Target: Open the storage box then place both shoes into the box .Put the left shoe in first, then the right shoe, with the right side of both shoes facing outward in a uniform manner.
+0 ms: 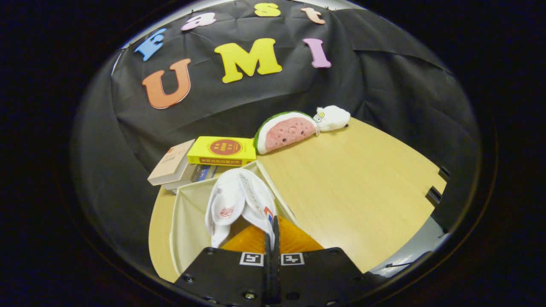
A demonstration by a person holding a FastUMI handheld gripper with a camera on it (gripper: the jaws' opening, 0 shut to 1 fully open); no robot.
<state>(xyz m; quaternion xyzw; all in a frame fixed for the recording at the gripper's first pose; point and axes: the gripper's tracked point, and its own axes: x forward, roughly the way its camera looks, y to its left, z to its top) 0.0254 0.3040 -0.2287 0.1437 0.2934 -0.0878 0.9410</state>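
Observation:
A white shoe (239, 200) with a small red mark and a red-and-blue tab hangs just ahead of my gripper (271, 238). The fingers are pressed together on its thin edge. The shoe is tilted, its far end up, inside the open cream storage box (190, 221), whose walls rise to the left of it and behind it. An orange ribbed surface (294, 241) shows right under the fingers and the shoe; I cannot tell whether it belongs to this shoe or to another one.
The box stands on a light wooden table (362, 183). Behind it lie a yellow book (222, 150) and a beige book (170, 164) on a stack. A watermelon plush (285, 131) and a white plush (332, 117) sit at the table's far edge.

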